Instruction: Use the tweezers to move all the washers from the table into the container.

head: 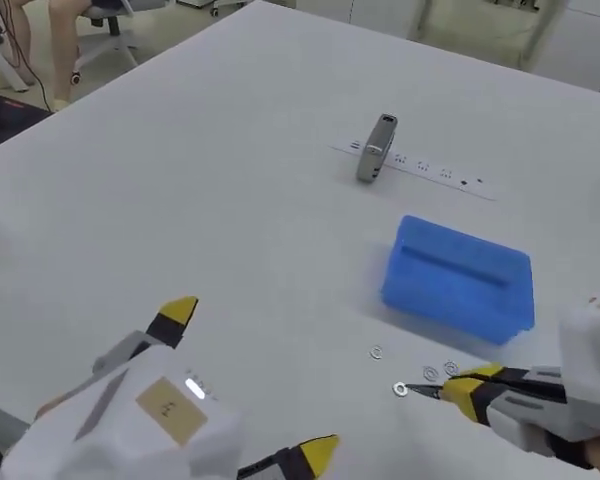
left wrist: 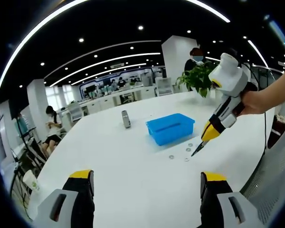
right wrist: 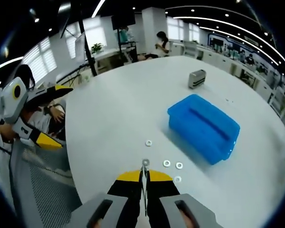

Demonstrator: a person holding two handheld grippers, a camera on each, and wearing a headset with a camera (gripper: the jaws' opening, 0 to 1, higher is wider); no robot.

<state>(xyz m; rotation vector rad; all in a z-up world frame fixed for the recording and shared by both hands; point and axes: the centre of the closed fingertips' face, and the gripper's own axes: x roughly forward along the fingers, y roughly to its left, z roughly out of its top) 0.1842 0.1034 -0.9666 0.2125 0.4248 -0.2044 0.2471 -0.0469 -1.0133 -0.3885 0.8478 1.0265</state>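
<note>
Right claw (right wrist: pixel 144 177): clenched on tweezers (head: pixel 426 391), tips at one washer (right wrist: pixel 145 162) on the white tabletop (head: pixel 230 230). Further washers (right wrist: pixel 166 163): loose on the tabletop, near the blue container (right wrist: pixel 204 126). Left claw (left wrist: pixel 146 179): released, jaws wide apart, grasping nothing, well apart from the washers. Grey metal object (head: pixel 376 148): beyond the container.

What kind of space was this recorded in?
Most likely an open-plan office: a big white table, rows of desks beyond it, a seated person, long ceiling light strips and a potted plant.
</note>
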